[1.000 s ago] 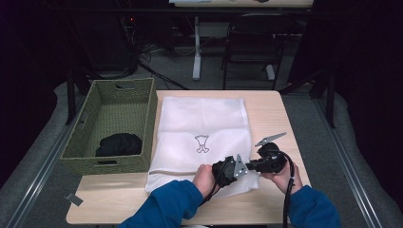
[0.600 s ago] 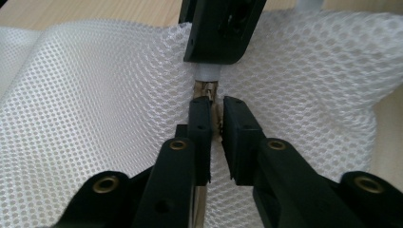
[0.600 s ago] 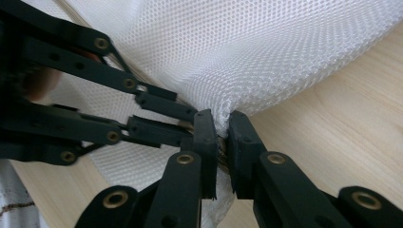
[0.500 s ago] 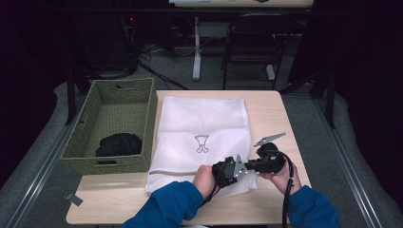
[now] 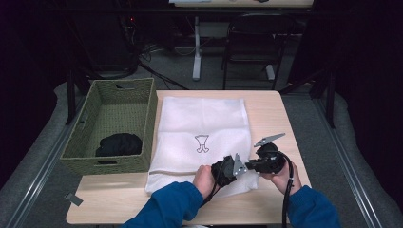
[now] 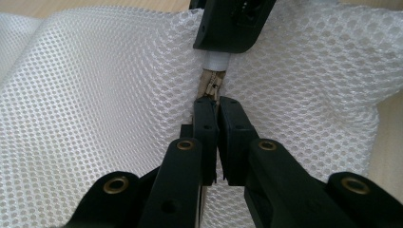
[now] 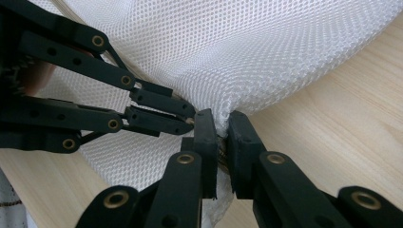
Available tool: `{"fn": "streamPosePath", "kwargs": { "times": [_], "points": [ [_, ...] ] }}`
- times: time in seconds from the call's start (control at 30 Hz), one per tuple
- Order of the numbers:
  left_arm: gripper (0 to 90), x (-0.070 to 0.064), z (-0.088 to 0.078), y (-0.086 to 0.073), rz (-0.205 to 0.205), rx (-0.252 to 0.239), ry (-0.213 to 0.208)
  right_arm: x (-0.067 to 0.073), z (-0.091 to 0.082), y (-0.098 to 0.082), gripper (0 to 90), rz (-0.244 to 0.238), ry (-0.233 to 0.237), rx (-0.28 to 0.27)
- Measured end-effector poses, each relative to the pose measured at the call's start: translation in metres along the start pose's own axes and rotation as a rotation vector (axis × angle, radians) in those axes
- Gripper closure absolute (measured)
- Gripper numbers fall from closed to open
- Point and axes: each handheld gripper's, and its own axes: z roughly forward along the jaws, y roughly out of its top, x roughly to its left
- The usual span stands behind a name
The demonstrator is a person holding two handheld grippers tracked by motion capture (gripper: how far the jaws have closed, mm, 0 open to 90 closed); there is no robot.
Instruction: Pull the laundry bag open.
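A white mesh bag (image 5: 204, 118) with a small printed emblem lies flat on the wooden table (image 5: 273, 114). Both grippers meet at its near right corner. My left gripper (image 5: 245, 167) (image 6: 216, 111) is shut on the bag's beige zipper (image 6: 211, 85); its jaws have just been closing tighter with the zipper tape between them. My right gripper (image 5: 253, 166) (image 7: 221, 126) faces it and is shut on the bunched mesh corner (image 7: 223, 107) at the zipper's end. In the right gripper view, the left gripper (image 7: 187, 114) comes in from the left, its tips almost touching mine.
A green woven basket (image 5: 153, 118) stands at the table's left with a black cloth (image 5: 119, 144) inside. Bare wood runs along the right and near edges. A dark chair (image 5: 252, 42) and desk legs stand beyond the far edge.
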Motion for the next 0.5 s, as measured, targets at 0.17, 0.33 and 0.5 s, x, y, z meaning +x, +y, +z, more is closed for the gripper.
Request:
{"fn": "streamPosePath", "kwargs": {
  "times": [0.17,0.33,0.5],
  "points": [
    [87.4,0.0021,-0.0010,-0.0004,-0.012,0.006,-0.008,-0.0002,0.0005,0.0000,84.3,-0.003,-0.013,0.006],
    [87.4,0.0038,-0.0008,-0.0018,-0.022,0.015,-0.017,-0.0004,0.0008,-0.0003,84.3,0.001,-0.023,0.011],
    [87.4,0.0030,-0.0015,-0.0025,-0.023,0.016,-0.012,-0.0014,0.0009,-0.0008,84.3,0.002,-0.021,0.013]
  ]
}}
